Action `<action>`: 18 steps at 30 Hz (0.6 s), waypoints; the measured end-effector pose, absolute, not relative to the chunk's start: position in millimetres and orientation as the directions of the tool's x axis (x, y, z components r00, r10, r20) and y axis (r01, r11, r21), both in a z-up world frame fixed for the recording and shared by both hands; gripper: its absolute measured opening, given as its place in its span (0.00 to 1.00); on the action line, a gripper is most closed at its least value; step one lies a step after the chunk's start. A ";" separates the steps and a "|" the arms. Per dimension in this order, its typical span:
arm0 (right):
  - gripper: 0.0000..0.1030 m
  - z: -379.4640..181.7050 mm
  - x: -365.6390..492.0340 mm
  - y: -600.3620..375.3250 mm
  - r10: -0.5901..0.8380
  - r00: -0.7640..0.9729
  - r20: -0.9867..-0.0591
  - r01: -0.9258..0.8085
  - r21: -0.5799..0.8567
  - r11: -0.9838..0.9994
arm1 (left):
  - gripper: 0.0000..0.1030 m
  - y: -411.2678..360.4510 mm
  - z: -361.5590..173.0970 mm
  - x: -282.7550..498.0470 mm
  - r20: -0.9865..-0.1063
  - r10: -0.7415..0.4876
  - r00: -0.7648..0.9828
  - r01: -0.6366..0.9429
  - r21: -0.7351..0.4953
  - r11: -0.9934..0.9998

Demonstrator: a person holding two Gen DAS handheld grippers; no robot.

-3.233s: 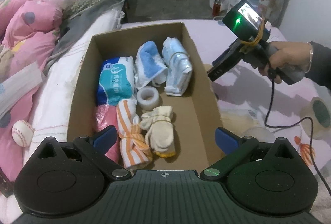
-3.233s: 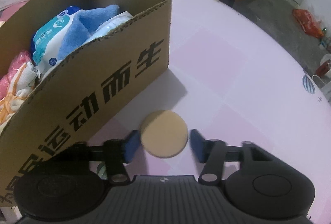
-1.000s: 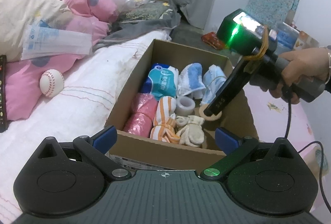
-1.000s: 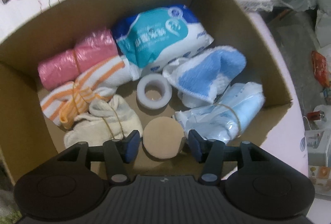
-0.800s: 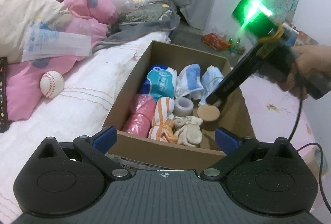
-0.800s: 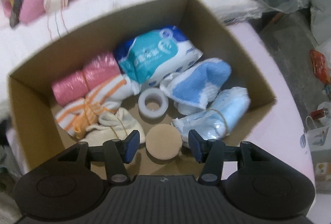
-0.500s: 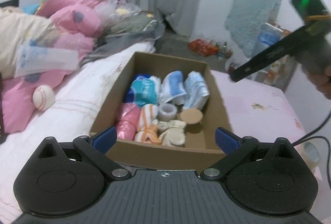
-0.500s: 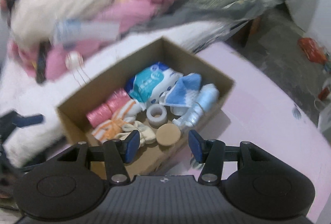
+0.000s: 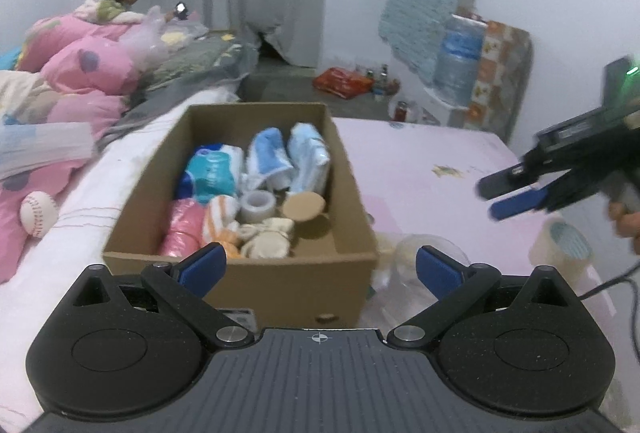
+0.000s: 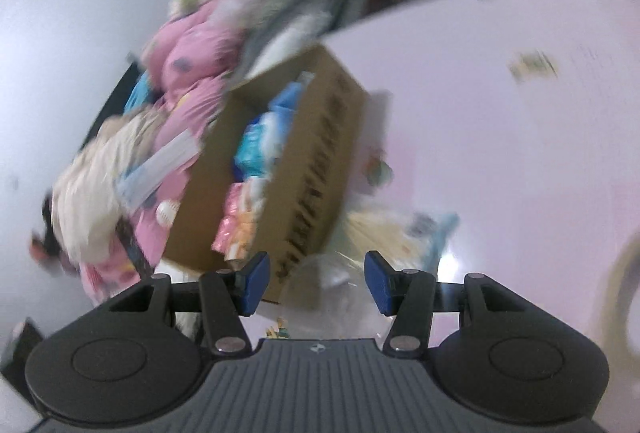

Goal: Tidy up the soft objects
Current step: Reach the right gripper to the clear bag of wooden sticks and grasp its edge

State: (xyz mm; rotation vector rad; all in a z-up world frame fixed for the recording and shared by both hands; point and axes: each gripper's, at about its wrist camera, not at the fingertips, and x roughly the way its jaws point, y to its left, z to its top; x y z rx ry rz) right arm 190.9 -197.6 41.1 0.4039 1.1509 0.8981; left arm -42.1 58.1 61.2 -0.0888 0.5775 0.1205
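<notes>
Box: an open cardboard box sits on the bed, its long side running away from the left tool's camera.
Box contents: at the far end a teal-and-white packet, a blue-and-white cloth and a pale blue bundle lie side by side; nearer lie a pink roll, an orange-striped roll, a cream sock bundle and a white tape ring.
Tan round pad: the tan round pad rests inside the box, just beside the tape ring and touching the pale blue bundle.
Left tool: the left tool hovers in front of the box's near wall, jaws wide, nothing between them.
Right tool: the right tool is well off to the right of the box, above the pink sheet; its jaws stand partly apart and hold nothing. Its own view is motion-blurred.
Beside the box: a clear plastic bag with pale contents lies against the box's right near corner; a wide tape roll lies further right.
Left of the box: a baseball rests against pink bedding.
</notes>
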 end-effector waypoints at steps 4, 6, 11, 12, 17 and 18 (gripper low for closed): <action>0.35 -7.9 206.8 -201.3 0.776 0.072 -0.627 -0.227 0.747 0.625 | 0.99 44.4 55.0 -43.7 -0.565 0.022 0.825 -0.057 -0.045 0.997; 0.35 -27.6 213.1 -196.9 0.755 0.060 -0.653 -0.176 0.738 0.652 | 0.98 38.4 51.0 -42.9 -0.578 -0.008 0.816 -0.026 -0.051 0.998; 0.35 -61.9 222.6 -192.2 0.734 0.034 -0.679 -0.079 0.730 0.679 | 0.93 19.2 35.4 -38.5 -0.625 -0.086 0.776 0.061 -0.062 0.996; 0.34 -64.9 222.5 -190.9 0.741 0.033 -0.671 -0.074 0.738 0.671 | 0.91 14.9 31.7 -37.5 -0.639 -0.100 0.763 0.083 -0.057 0.995; 0.28 -74.9 225.0 -188.3 0.784 0.020 -0.620 -0.041 0.783 0.620 | 0.82 1.3 21.3 -38.1 -0.663 -0.143 0.735 0.144 -0.054 0.988; 0.24 -78.5 225.0 -189.1 0.793 0.022 -0.609 -0.026 0.792 0.610 | 0.82 0.2 20.6 -38.3 -0.663 -0.150 0.733 0.148 -0.059 0.987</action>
